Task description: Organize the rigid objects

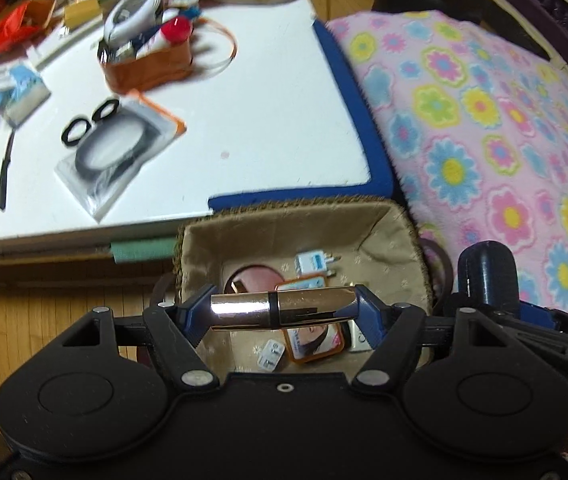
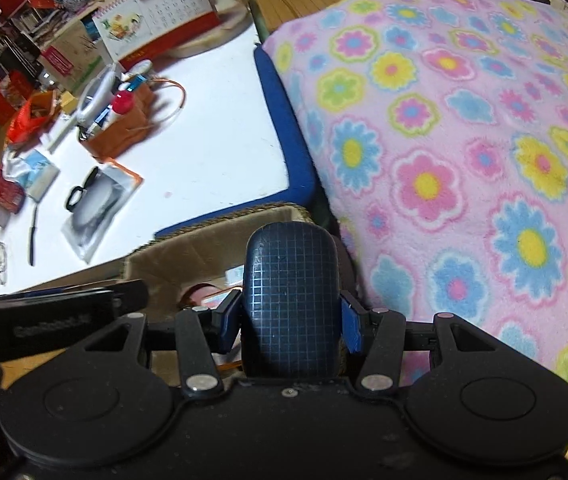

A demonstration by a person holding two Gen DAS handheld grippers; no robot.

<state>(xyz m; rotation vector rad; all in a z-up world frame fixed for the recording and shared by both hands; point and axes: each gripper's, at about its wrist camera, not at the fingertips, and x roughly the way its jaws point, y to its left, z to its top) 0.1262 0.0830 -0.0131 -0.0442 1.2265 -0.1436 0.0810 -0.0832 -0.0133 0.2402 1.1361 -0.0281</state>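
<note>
- The left tongs [image 1: 284,314] are clamped endwise on a gold tube [image 1: 282,306], a lipstick-like cylinder with a dark band round its middle, held level between the blue pads.
- The tube hangs over the open basket [image 1: 400,232], a fabric-lined box sitting below the counter [image 1: 252,120] edge and beside the flowered blanket [image 1: 484,120].
- In the basket lie a white plug adapter [image 1: 314,264], a pink round thing [image 1: 252,278], an orange-edged packet [image 1: 312,340] and a small white piece [image 1: 270,358].
- The right tongs [image 2: 290,322] grip a dark blue case [image 2: 292,300] with a grid pattern, closed on its sides and held upright over the same basket [image 2: 220,246].
- By the look of it, the step in hand is the drop-off: both items are carried and poised over the basket, neither yet released.
- The next move likely calls for lowering the tube closer to the lining, then easing the left tongs apart so it does not roll or bounce onto the adapter.
- The right arm would need to wait or shift aside, since both tongs crowd the one opening.
- Still on the counter: a bagged ring [image 1: 120,152], two black rings [image 1: 88,122], a black pen [image 1: 4,176] and an orange pouch [image 1: 148,68] full of bits.
</note>
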